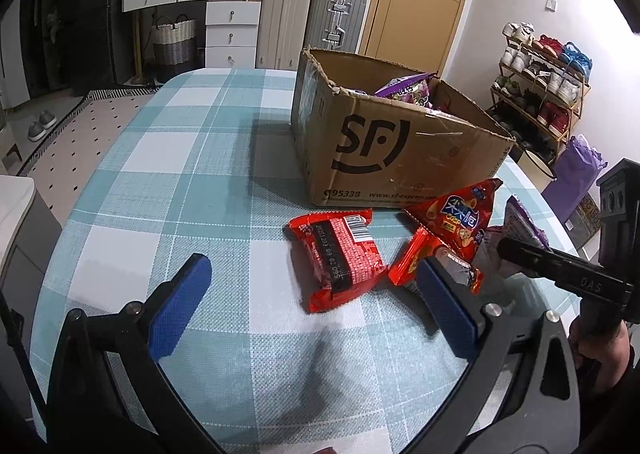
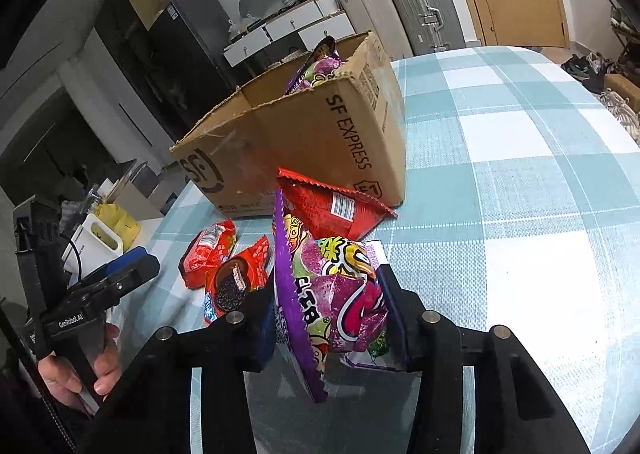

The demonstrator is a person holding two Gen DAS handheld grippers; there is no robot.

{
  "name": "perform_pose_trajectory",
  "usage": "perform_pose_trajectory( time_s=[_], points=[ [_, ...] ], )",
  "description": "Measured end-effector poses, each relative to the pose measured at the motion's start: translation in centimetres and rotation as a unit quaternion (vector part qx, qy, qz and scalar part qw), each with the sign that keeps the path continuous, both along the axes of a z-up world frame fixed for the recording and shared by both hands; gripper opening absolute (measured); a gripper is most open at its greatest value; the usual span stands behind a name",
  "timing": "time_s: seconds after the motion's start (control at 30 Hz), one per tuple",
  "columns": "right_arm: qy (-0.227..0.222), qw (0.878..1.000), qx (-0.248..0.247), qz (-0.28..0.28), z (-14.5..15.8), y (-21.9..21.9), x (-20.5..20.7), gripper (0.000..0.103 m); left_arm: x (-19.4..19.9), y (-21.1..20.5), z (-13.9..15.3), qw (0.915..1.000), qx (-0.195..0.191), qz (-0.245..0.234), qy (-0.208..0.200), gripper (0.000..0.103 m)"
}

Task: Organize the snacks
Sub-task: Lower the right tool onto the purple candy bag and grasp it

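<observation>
One purple candy bag (image 2: 340, 294) is clamped in the right hand-held gripper (image 2: 332, 318); left hand-held gripper (image 1: 312, 294) gapes empty. Lift high, clear the cardboard box (image 2: 320, 142) rim, then release.

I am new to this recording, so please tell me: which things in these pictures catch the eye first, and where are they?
The purple candy bag stands out most, clamped upright in the right gripper in front of the cardboard SF box. That box sits on the checked tablecloth with another purple bag sticking out of it. Red snack packs lie in front of the box, ahead of the open left gripper.
</observation>
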State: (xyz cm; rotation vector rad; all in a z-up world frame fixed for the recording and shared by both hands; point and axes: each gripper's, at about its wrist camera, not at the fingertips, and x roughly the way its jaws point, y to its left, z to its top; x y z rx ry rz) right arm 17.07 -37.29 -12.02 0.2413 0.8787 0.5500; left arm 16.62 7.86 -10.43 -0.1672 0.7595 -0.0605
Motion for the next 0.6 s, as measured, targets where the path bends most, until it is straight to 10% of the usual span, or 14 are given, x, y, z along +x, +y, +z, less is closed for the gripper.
perform_pose_trajectory(
  time_s=[0.6],
  points=[
    [-0.022,1.000,0.016,0.002,2.0,-1.1,-1.7,0.045,1.9,-0.4,-1.1,0.9993,-0.001,0.000,0.036,0.102]
  ],
)
